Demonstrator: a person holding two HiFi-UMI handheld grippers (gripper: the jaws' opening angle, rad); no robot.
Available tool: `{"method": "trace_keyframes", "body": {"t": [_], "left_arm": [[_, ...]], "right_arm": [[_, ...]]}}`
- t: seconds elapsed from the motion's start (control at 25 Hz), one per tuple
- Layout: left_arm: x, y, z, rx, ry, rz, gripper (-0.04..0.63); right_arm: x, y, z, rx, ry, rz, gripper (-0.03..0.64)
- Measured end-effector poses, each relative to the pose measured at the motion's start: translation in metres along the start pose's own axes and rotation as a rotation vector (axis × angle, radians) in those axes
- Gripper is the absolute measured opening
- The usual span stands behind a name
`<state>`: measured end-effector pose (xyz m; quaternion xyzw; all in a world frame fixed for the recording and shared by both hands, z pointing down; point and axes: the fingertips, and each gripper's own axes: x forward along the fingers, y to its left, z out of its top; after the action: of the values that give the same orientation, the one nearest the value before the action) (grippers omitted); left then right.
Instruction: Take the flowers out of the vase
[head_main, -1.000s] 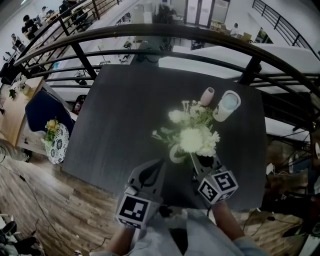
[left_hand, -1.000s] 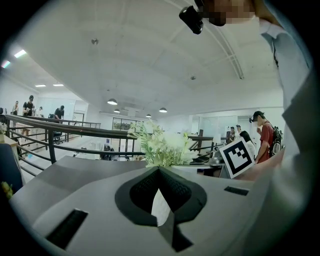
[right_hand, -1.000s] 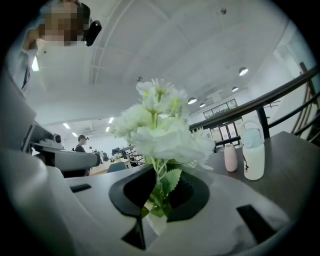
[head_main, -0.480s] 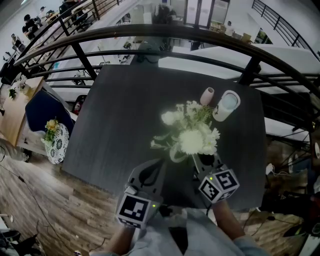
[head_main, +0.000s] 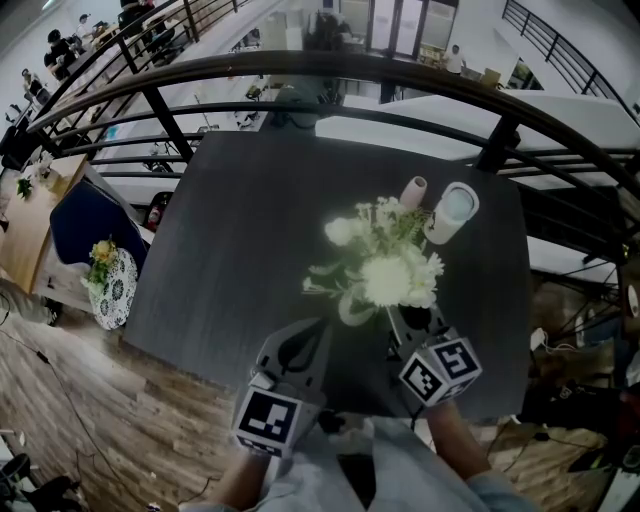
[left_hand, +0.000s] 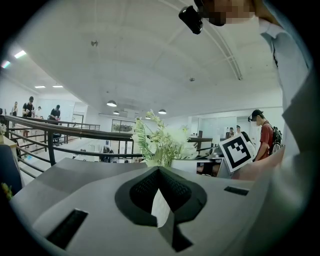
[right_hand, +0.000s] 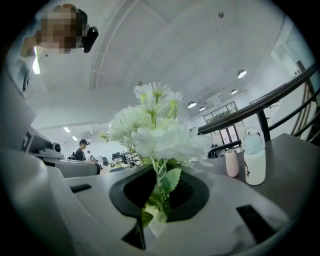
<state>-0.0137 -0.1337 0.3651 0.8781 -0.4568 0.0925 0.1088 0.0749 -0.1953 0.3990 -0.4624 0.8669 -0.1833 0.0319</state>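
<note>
A bunch of white flowers (head_main: 378, 268) with green leaves stands over a white vase (head_main: 350, 308) near the front of the dark table (head_main: 240, 230). My right gripper (head_main: 400, 318) comes in under the blooms from the near side. In the right gripper view it (right_hand: 157, 202) is shut on the green stems (right_hand: 160, 177), with the flowers (right_hand: 155, 132) rising above. My left gripper (head_main: 318, 328) rests just left of the vase; its jaws (left_hand: 161, 200) stand together with nothing in them. The stems' lower ends are hidden.
A small pink bottle (head_main: 413, 192) and a white bottle with a pale blue lid (head_main: 452, 212) stand behind the flowers at the back right. A dark curved railing (head_main: 300, 70) runs past the table's far edge. The table's front edge lies just below the grippers.
The bunch has shifted slightly up and to the left in the head view along with my right gripper. The left gripper and the vase have stayed put.
</note>
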Motion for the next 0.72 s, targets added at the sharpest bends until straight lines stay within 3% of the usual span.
{"method": "trace_keyframes", "body": {"t": [0.72], "left_arm": [[0.002, -0.002, 0.005, 0.006, -0.015, -0.009, 0.0]], "right_arm": [[-0.002, 0.003, 0.023, -0.011, -0.039, 0.006, 0.061]]}}
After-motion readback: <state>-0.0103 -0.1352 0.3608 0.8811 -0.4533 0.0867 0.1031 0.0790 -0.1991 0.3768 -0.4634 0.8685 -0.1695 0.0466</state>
